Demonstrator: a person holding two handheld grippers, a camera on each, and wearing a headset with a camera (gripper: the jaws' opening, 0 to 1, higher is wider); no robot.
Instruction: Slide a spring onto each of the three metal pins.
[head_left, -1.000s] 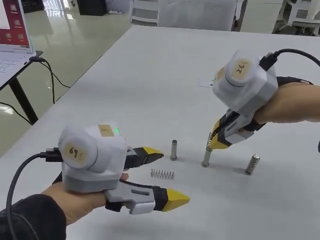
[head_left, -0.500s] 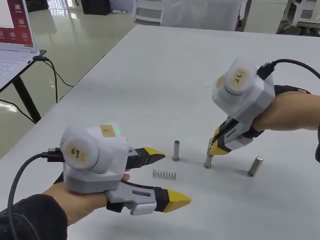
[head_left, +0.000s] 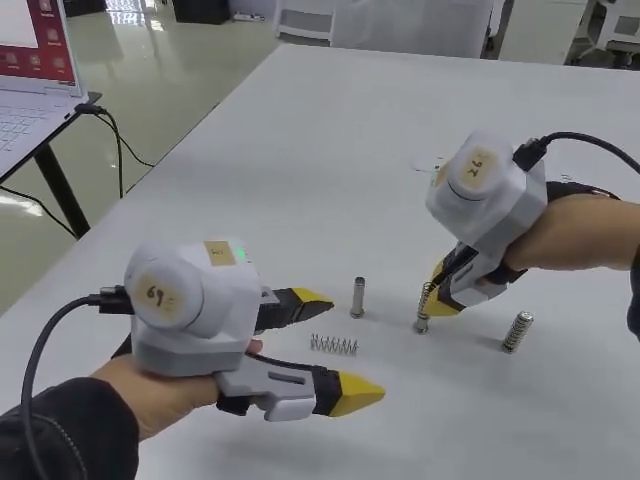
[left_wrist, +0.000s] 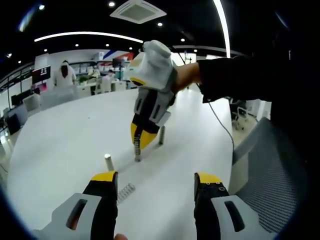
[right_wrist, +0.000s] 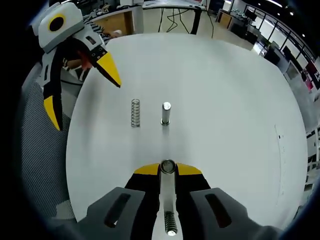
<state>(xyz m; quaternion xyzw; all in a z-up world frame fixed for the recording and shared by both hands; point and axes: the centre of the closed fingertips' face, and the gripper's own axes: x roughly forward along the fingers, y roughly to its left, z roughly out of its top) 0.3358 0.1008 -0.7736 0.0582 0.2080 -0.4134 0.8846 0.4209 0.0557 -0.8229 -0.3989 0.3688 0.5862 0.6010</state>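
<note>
Right fingers pinching spring upright over middle pin, axis vertical

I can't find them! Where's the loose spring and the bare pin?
loose spring (head_left: 334, 345), head view, middle of its coils.
bare pin (head_left: 358, 298), head view, middle of its shaft.

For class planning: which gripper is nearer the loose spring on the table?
Left. The left gripper has the loose spring by its jaws; the right gripper is at the middle pin.
</note>
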